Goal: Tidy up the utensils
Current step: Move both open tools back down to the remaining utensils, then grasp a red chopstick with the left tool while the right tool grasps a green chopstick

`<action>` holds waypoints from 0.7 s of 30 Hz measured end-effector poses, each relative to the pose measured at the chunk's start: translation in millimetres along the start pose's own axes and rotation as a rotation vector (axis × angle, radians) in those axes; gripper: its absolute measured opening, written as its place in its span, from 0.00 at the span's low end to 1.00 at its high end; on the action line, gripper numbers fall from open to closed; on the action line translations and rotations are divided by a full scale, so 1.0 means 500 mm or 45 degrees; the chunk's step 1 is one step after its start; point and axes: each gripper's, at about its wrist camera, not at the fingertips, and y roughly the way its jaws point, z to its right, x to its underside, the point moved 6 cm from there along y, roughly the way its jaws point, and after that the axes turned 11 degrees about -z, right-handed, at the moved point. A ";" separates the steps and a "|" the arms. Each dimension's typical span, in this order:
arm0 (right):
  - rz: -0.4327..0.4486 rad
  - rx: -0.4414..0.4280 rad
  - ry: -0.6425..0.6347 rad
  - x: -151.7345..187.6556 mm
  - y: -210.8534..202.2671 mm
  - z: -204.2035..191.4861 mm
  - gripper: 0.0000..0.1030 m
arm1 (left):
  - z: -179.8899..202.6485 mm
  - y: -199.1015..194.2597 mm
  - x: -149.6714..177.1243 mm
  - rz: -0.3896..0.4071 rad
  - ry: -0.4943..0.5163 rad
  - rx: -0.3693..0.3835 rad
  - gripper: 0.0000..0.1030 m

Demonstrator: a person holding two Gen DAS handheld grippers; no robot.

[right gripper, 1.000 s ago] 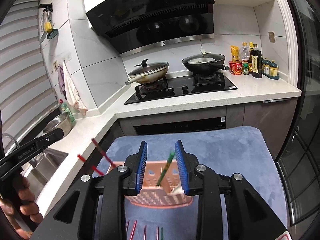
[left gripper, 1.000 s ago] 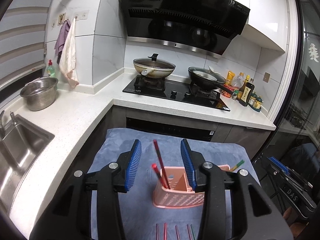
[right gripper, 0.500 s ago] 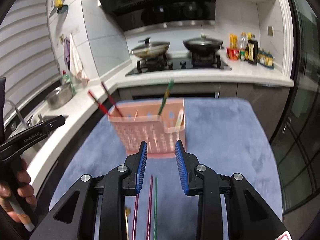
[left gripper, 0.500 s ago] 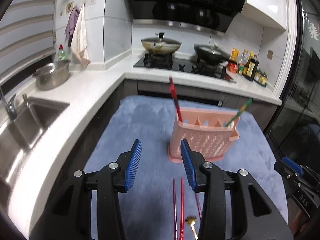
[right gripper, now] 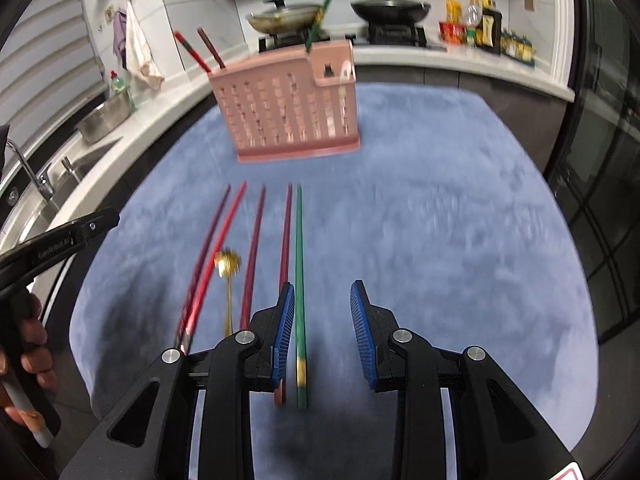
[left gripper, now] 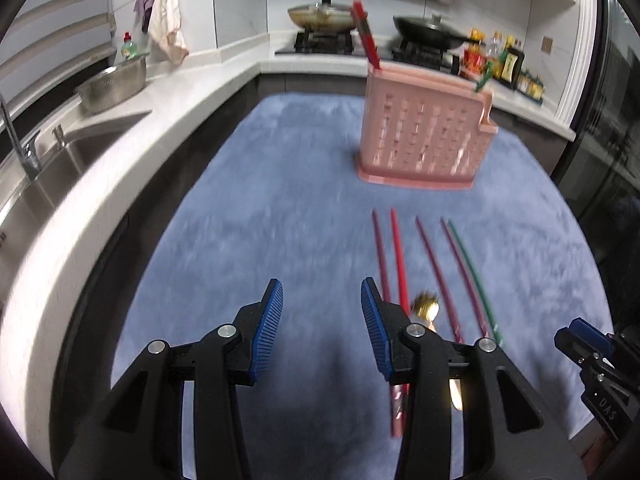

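Note:
A pink slotted utensil holder [left gripper: 424, 132] [right gripper: 288, 108] stands on the blue mat; red chopsticks [right gripper: 198, 52] and a green chopstick [right gripper: 318, 22] stick out of it. Several red chopsticks [right gripper: 218, 252] [left gripper: 394, 256], one green chopstick [right gripper: 299, 280] [left gripper: 474, 276] and a gold spoon [right gripper: 227, 268] [left gripper: 426, 308] lie on the mat in front of it. My left gripper [left gripper: 322, 320] is open and empty, left of the loose chopsticks. My right gripper [right gripper: 322, 320] is open and empty above the mat; the green chopstick runs beside its left finger.
The blue mat [right gripper: 440, 220] covers the table. White counter with a sink [left gripper: 52, 168] and a steel bowl [left gripper: 114, 88] lies at the left. Stove with two pans [right gripper: 384, 12] and sauce bottles [right gripper: 484, 28] stands at the back.
Both grippers have pulled back and down from the holder toward me. The holder now stands farther off and the loose chopsticks and spoon lie in full view.

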 end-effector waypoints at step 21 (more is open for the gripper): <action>-0.139 0.008 -0.016 0.091 0.082 -0.021 0.18 | 0.017 0.064 0.139 -0.169 0.041 0.039 0.38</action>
